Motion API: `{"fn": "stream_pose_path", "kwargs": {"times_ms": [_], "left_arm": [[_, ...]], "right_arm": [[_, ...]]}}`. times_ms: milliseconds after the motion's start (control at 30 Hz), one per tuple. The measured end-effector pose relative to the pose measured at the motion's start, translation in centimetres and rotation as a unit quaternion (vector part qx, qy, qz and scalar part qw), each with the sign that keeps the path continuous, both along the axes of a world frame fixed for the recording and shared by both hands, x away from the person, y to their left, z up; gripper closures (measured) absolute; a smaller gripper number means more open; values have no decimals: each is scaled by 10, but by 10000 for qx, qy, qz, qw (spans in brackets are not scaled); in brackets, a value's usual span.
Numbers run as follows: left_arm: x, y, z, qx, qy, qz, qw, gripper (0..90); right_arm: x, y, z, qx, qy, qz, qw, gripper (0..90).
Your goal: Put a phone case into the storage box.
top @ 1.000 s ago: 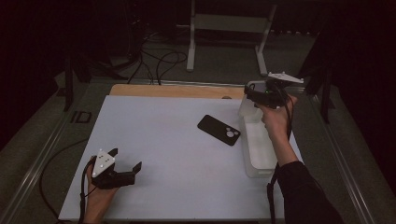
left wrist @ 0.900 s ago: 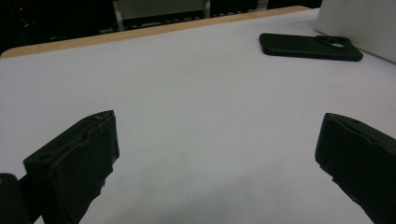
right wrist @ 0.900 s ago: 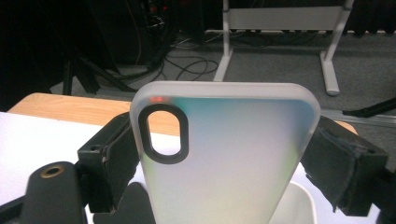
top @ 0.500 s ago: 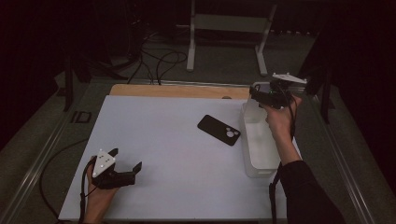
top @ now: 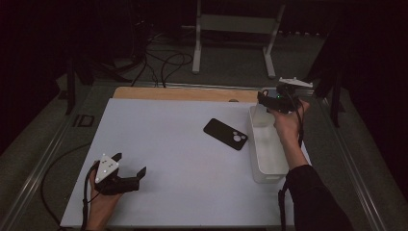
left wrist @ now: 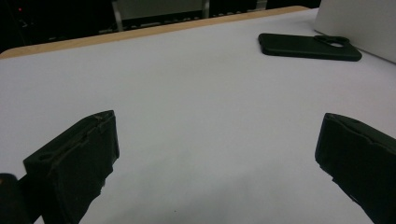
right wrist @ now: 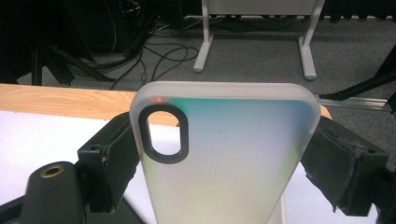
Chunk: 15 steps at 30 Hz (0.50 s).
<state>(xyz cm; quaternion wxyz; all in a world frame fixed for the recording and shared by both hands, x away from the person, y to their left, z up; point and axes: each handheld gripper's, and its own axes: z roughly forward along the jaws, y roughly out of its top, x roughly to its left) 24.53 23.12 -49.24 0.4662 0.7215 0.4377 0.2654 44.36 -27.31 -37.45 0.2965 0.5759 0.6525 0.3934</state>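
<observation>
Looking at the white table first, then the white bin right of centre: I've got my right gripper above its upper end, clenched on a frosted phone case, edges between both jaws. Lower left, left gripper released, black phone well apart.

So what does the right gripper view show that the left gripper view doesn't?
Right gripper view: a frosted translucent phone case with an oval camera cutout, clamped edge to edge between the right gripper jaws, with floor cables and a white stand behind. Left gripper view: the left gripper, jaws wide apart around nothing, the black phone lying flat, and a white bin wall. Both: the white tabletop and its wooden far edge.
</observation>
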Motion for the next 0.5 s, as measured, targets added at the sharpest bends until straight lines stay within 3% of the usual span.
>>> {"fn": "stream_pose_path", "kwargs": {"times_ms": [500], "left_arm": [[0, 0, 0, 12, -2, -3, 10000, 2]], "right_arm": [[7, -2, -24, -107, 311, -135, 9994, 167]]}}
